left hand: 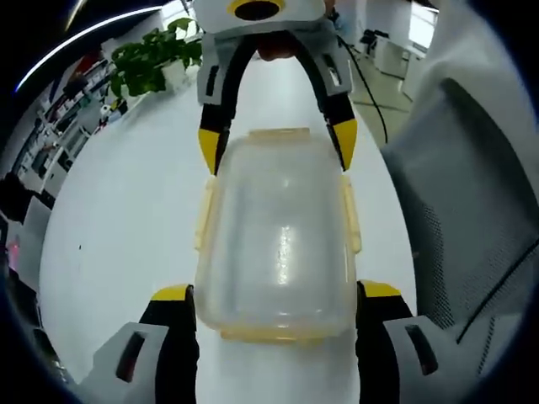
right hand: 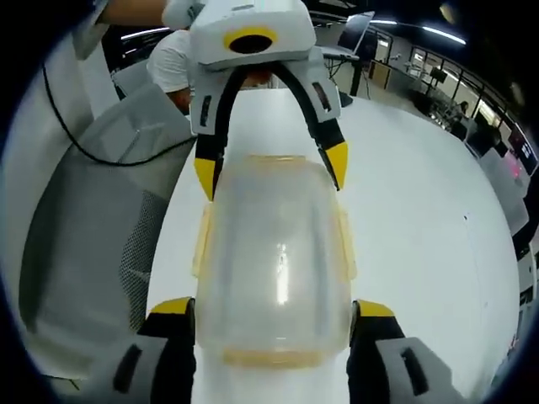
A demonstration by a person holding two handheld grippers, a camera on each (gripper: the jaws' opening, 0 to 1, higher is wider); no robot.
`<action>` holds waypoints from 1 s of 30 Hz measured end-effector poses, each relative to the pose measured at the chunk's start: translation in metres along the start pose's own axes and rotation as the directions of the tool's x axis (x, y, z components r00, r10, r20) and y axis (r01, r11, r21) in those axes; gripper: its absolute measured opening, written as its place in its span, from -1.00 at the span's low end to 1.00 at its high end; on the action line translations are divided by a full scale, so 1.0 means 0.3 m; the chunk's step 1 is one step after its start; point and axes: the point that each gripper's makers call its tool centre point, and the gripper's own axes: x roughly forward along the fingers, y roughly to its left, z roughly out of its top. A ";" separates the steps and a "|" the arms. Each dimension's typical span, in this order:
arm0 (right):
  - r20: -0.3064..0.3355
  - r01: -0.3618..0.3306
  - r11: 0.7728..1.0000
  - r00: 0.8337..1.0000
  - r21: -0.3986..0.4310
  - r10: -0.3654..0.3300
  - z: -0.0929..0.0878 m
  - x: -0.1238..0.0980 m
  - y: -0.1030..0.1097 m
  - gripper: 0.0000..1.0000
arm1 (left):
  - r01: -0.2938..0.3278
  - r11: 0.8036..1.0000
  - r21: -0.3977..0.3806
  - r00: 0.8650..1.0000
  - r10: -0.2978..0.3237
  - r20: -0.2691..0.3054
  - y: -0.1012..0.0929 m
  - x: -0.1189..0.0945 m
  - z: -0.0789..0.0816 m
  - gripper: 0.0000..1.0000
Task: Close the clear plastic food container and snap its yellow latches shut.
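I have the clear container (left hand: 278, 244) lying on the white bench (left hand: 126, 219) with its long axis running straight from one gripper to the other, lid on top. In the left gripper view my left gripper (left hand: 276, 307) has its fingers (left hand: 173, 295) spread wide, one at each side of the near end of the container, right at its corners; I cannot tell whether they touch the plastic. The right gripper (left hand: 278, 143) comes in from the far end, its yellow tips flanking the far corners the same way, also wide apart and gripping nothing that I can see.

The right gripper view mirrors this: right gripper (right hand: 276, 316) straddling its own end of the container (right hand: 274, 252), left gripper (right hand: 269, 172) at the opposite end.

The yellow latches sit on all four edges: the near end latch (left hand: 274, 334), the far end latch (left hand: 278, 133), and the side latches (left hand: 350, 215). I judge each gripper nearest to its own end latch, which lies between its fingers and just ahead, so the press goes inward along the long axis. The side latches lie well off both grippers' lines.
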 end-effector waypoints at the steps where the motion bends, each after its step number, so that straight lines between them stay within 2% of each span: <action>1: 0.000 -0.001 1.000 1.000 -0.002 0.001 0.008 0.007 0.004 0.46 | -0.001 1.000 -0.002 1.000 0.001 -0.003 -0.003 -0.005 -0.010 0.50; 18: -0.030 -0.016 1.000 0.999 -0.021 0.016 0.163 0.121 0.034 0.47 | -0.008 1.000 -0.011 0.999 0.007 -0.046 -0.037 -0.105 -0.187 0.50; 21: -0.059 -0.016 1.000 0.998 -0.024 0.015 0.188 0.141 0.042 0.47 | -0.008 1.000 -0.012 0.999 0.007 -0.042 -0.042 -0.122 -0.214 0.50; 30: -0.069 -0.015 1.000 0.998 -0.017 0.014 0.187 0.147 0.036 0.47 | -0.004 1.000 -0.007 0.999 0.004 -0.048 -0.039 -0.122 -0.218 0.49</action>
